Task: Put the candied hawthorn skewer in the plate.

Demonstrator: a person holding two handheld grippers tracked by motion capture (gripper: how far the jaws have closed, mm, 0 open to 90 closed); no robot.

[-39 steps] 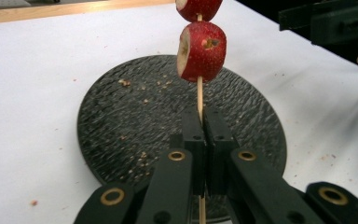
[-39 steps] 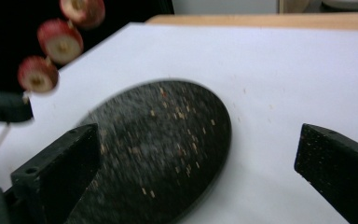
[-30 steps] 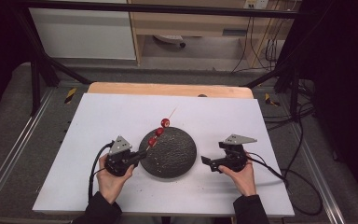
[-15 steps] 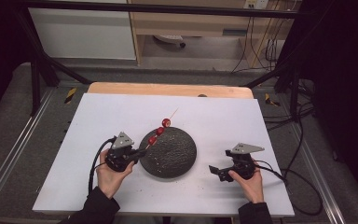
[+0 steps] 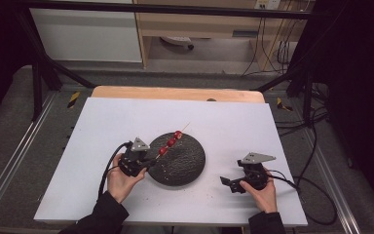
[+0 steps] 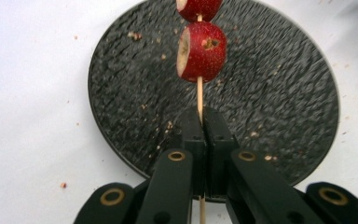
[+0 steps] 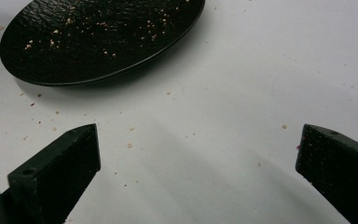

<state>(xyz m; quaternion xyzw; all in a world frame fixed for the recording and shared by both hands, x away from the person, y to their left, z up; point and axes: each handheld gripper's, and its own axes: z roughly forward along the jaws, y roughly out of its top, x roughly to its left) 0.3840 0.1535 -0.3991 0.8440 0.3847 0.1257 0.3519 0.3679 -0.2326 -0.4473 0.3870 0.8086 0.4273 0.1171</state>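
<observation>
Left claw [image 6: 200, 135] clamps skewer [image 6: 199, 95]; right claw [image 7: 196, 172] wide.

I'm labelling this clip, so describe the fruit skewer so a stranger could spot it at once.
On the white table, find the round black plate. Above its left rim the left gripper clamps a thin wooden skewer. It alone carries red fruit pieces.

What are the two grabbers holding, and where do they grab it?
The left gripper pinches the skewer of red fruit pieces by its bare wooden stick, below the fruit. The right gripper is open and holds nothing.
</observation>
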